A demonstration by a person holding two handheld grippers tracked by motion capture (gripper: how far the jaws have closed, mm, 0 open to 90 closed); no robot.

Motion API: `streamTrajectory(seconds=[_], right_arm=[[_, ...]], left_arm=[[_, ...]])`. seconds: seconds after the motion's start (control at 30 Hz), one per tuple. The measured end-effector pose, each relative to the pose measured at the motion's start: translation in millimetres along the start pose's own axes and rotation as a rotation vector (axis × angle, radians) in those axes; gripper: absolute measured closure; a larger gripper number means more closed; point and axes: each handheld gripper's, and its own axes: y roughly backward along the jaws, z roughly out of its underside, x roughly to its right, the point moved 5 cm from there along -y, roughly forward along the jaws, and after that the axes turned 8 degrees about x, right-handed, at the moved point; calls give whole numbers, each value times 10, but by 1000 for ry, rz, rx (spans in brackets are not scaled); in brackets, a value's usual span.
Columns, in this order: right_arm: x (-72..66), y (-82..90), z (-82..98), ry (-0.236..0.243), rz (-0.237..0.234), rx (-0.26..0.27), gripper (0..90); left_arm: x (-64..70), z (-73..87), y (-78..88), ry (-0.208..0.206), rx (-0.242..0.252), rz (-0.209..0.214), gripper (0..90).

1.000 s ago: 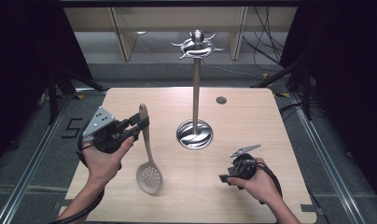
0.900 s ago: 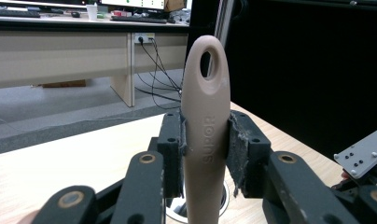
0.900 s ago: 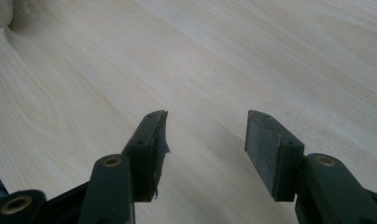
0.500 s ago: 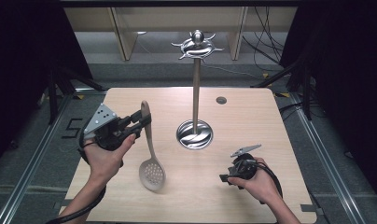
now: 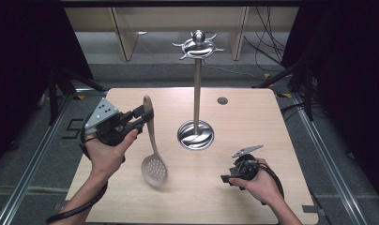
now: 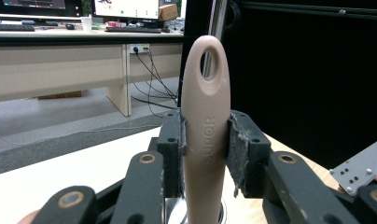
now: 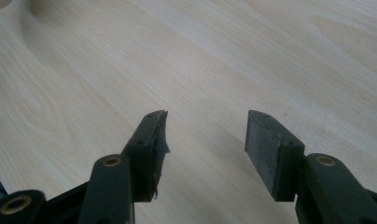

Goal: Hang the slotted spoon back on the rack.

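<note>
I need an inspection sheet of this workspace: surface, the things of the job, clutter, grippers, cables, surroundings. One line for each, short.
Surface: light wooden table, with a small round dark spot near the far edge.
Job's things: beige slotted spoon, handle up, bowl hanging low over the table; metal stand with hooks on top, upright mid-table.
Clutter: nothing seen.
Grippers: left gripper shut on the spoon handle, below its hanging hole; right gripper open, nothing between its jaws, low over bare table.
Cables: gripper cable trails off the near-left edge; loose wires on the floor behind.
Surroundings: desks beyond the table, dark curtains at both sides.
</note>
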Motion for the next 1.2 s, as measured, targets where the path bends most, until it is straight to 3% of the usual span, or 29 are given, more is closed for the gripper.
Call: streamTrajectory(seconds=[0.1,1.2], right_arm=[[-18,15,3,-21,0,-11,484],[-3,15,0,-15,1,4,470]], left_arm=[[6,-23,-29,-10,0,1,674],[17,-200,-291,-32,2,21,674]])
